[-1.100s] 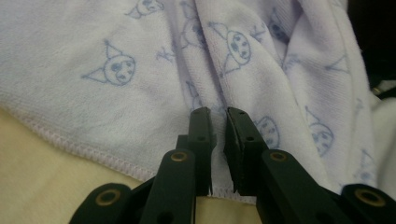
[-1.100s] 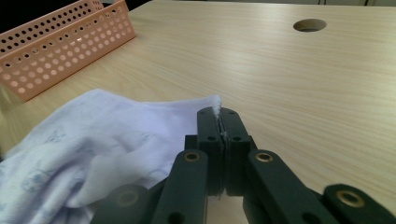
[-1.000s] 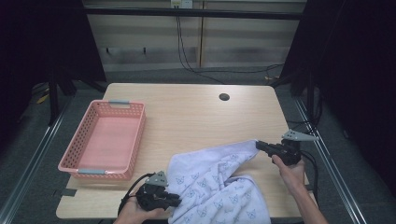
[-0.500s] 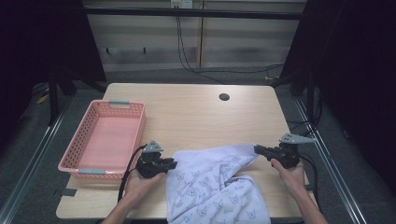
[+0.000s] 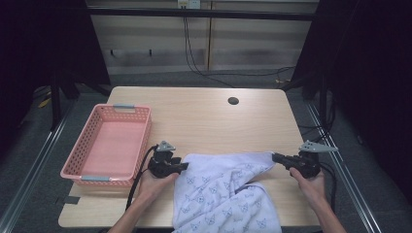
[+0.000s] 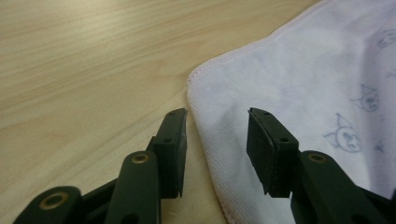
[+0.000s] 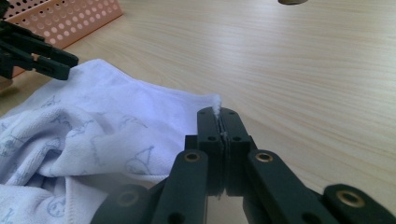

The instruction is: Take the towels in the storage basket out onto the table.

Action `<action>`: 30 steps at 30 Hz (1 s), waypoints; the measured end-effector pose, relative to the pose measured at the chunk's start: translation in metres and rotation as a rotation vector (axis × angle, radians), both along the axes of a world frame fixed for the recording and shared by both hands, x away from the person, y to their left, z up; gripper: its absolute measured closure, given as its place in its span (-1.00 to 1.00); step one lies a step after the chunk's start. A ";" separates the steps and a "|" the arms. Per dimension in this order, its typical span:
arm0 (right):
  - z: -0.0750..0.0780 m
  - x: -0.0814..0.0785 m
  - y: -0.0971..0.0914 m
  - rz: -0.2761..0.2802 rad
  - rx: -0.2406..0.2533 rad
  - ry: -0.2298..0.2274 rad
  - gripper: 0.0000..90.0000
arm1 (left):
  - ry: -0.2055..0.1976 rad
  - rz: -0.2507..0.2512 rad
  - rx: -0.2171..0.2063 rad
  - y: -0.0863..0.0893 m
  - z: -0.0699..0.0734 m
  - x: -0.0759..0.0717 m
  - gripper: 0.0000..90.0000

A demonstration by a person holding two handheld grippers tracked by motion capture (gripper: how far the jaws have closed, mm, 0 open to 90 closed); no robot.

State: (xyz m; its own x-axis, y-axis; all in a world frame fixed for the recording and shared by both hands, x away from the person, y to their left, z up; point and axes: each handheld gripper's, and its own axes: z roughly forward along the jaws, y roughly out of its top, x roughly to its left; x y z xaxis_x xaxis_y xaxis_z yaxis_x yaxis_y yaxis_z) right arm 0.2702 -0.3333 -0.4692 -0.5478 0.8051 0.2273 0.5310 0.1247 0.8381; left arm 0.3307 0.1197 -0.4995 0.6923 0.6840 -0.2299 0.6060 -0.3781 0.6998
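Note:
A pale towel printed with small cat faces lies on the wooden table, with its near part hanging over the front edge. My left gripper rests at the towel's far left corner. In the left gripper view the towel has that corner lying flat between the jaws of my left gripper, which have just been opening; the pads do not touch it. My right gripper is shut on the far right corner. A tuft of the towel sticks out between my right gripper's closed tips.
A pink plastic basket stands at the table's left, just beside my left hand. Its wall shows behind my left gripper in the right gripper view. A round hole sits in the far middle of the table.
My left gripper carried the towel's left corner away from the front edge, up beside the basket, stretching the far edge straight. Its jaws then opened off the corner. The right gripper stayed put.

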 end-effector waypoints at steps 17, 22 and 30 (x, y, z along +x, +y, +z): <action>0.034 -0.025 -0.007 0.004 0.092 -0.082 0.98 | -0.081 -0.127 -0.198 0.009 0.055 -0.020 0.93; 0.072 -0.049 -0.010 0.023 0.068 -0.165 0.98 | -0.153 -0.152 -0.216 0.007 0.083 -0.027 0.93; 0.120 -0.015 -0.013 -0.007 0.162 -0.310 0.98 | -0.272 -0.063 -0.250 0.025 0.137 -0.002 0.93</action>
